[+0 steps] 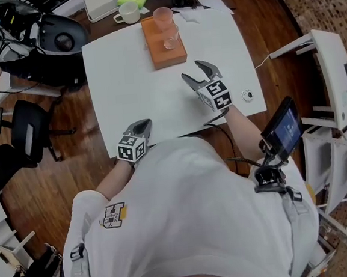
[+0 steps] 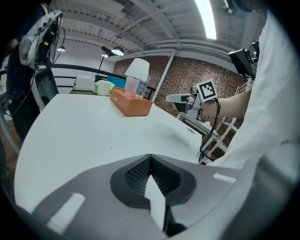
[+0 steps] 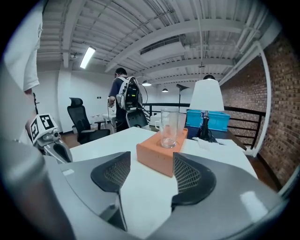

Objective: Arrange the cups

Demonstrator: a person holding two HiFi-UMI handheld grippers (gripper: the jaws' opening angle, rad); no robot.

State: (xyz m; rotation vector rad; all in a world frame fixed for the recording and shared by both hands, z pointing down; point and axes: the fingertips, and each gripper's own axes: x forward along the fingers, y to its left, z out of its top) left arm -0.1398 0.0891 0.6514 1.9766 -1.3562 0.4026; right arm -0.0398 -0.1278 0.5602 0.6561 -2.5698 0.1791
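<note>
Judging the glass (image 3: 169, 127) rigid, slick, breakable; we'd grip mid-wall. Right gripper (image 3: 151, 177) wide, empty; left gripper (image 1: 141, 128) closed.

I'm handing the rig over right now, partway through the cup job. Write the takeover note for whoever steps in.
Left gripper: shut, empty, at the near edge of the white table.
Right gripper: open, nothing between its jaws, over the table, pointing at the orange block.
Cups: clear glass and pink cup both stand on the orange block. A white mug sits past the table's far edge.
Done: nothing evident; no cup is held.
Left: probably grasp the clear glass, the nearer one, with the right gripper.
</note>
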